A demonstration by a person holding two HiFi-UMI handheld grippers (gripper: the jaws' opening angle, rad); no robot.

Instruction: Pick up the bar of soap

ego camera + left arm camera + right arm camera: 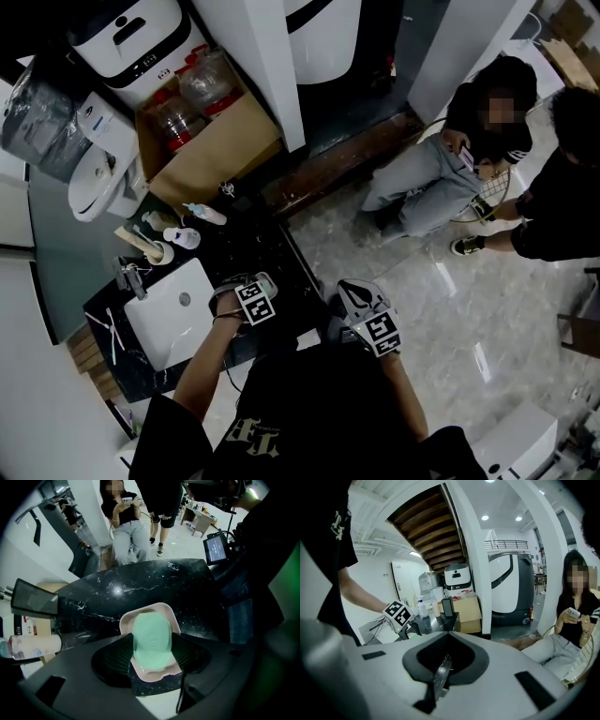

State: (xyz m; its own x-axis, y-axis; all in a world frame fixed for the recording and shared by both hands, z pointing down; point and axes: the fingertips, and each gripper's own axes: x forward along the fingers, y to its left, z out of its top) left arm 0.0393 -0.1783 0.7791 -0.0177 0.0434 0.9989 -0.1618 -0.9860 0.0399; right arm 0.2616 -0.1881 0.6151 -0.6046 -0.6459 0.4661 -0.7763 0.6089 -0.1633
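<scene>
A mint-green bar of soap (151,639) lies in a pale pink dish (164,610) on the black marble counter (140,581). My left gripper (151,654) reaches down over it, and its two black ribbed pads (112,656) sit tight against the soap's long sides, shut on it. The soap still rests in the dish. In the head view my left gripper (242,295) is over the counter just right of the sink, and it hides the soap. My right gripper (358,302) hangs off the counter's edge above the floor, jaws shut and empty (442,667).
A white sink (141,323) with a faucet (131,277) lies left of the left gripper. Bottles (204,214) and a cup stand at the counter's far end, beside a cardboard box (220,155). Two people (450,173) sit on the floor to the right.
</scene>
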